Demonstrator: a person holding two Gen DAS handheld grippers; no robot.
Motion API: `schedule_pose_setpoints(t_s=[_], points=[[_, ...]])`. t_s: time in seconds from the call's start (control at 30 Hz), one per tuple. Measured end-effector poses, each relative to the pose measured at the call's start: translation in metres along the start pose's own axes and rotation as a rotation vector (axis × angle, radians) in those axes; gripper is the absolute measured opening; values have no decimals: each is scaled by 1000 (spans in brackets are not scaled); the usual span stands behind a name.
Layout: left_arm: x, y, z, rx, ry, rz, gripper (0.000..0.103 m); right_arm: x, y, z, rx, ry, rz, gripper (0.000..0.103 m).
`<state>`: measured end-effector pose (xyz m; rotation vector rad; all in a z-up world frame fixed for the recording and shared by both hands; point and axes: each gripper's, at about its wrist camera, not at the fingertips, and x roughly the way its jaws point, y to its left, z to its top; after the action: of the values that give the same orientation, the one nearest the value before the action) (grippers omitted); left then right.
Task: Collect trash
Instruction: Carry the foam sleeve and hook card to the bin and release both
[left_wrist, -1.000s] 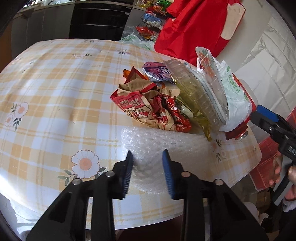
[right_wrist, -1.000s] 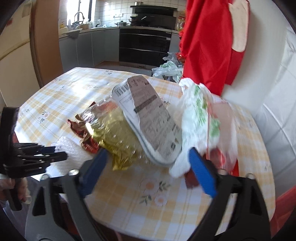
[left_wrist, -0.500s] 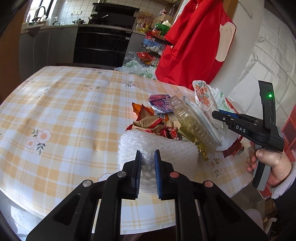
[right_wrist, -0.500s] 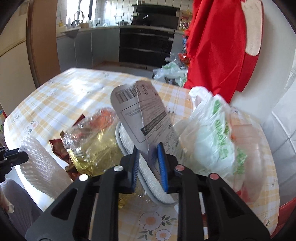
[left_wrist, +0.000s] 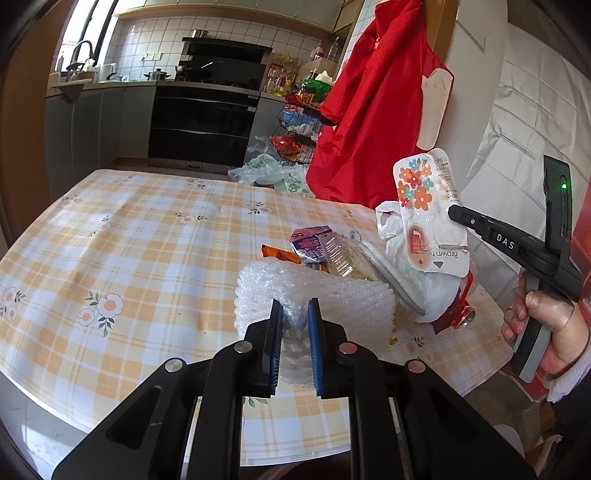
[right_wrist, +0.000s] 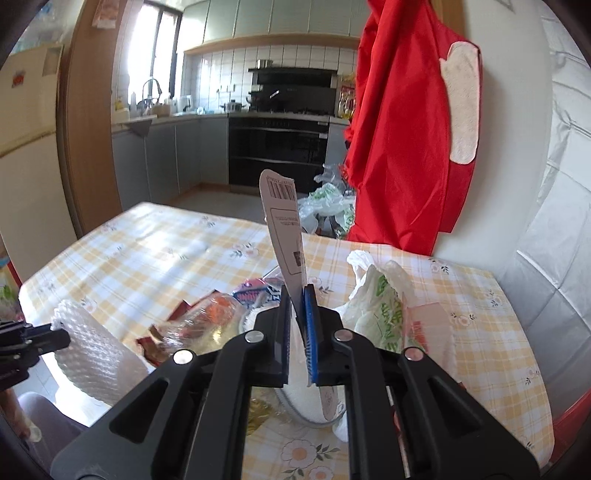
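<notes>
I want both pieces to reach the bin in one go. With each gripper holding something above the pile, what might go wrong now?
The left gripper pinches only an edge of the bubble wrap; the springy sheet may slip free.

The right gripper grips the thin card package by one edge, so it may bend or tear out.

The plastic bag and bottle lie close and could be dragged off the table.

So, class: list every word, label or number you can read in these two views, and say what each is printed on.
"DAS": on the right claw, seen from the left wrist.
"Brown ho...": upside down on the floral lid that claw holds; the rest is cut off.
Barcode and print on the lid's back: too small to read.
Purple packet lettering: blurred, unreadable.
Green print on the white bag: unreadable.
</notes>
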<state>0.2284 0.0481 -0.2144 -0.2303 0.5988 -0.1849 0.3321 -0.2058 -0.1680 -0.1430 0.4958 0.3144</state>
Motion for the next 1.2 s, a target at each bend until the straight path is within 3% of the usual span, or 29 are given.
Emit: schedule_pose_setpoints(t_s=[0.27, 0.57, 0.77, 1.03, 1.2], points=[[-43, -21, 4, 46, -39, -12, 14, -73, 1, -7, 105, -81, 48, 11], [-91, -50, -23, 117, -24, -20, 14, -148, 5, -35, 202, -124, 84, 11], [-109, -67, -53, 140, 34, -56, 14, -195, 10, -62, 236, -132, 98, 11], [-103, -78, -106, 116, 212, -109, 15, -240, 18, -94, 240, -125, 95, 11], [-89, -81, -114, 108, 247, -123, 24, -241, 11, -104, 263, -102, 95, 11]])
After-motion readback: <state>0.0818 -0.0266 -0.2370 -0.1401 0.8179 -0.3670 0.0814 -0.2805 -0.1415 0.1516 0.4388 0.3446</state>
